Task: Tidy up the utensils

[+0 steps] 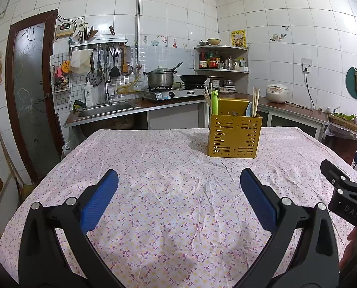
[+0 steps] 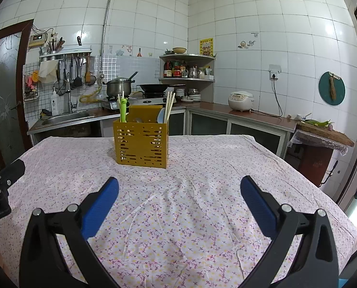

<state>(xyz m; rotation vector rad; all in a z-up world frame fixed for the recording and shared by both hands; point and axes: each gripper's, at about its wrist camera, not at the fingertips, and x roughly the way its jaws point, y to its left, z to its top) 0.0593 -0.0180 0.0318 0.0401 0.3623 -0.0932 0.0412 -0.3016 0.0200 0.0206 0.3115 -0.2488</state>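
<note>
Yellow perforated utensil caddy (image 2: pixel 142 141) upright toward the far middle of the table, on the floral tablecloth (image 2: pixel 178 216). Boxy sheet-metal look, slotted walls, a taller back panel, compartments inside (dividers hard to make out). Already holding wooden chopsticks (image 2: pixel 170 105) leaning at the right side, more chopsticks beside a green frog-topped utensil (image 2: pixel 123 110) at the left, a pale blue spoon (image 2: pixel 161 117) next to the right-hand chopsticks, and what looks like a metal spoon bowl low in the middle. All long axes roughly vertical, handles or tips poking above the rim.

From the right gripper (image 2: pixel 178 187): caddy ahead and slightly left, well apart. From the left gripper (image 1: pixel 178 180): caddy (image 1: pixel 234 135) ahead and to the right, also well apart. Neither clearly the nearer, judging by apparent size alone. Both sets of fingers spread wide, blue ribbed pads (image 1: pixel 101 199) facing inward, nothing between them. Hovering above the cloth, side by side.

No loose utensil visible anywhere on the cloth, so probably at the very end of sorting, or at a pause before any regrouping inside the caddy. Cloth thin, wrinkled, likely to bunch under a dragged object; caddy rigid and light-looking, apt to slide or tip if a stick is pulled sideways rather than straight up.
</note>
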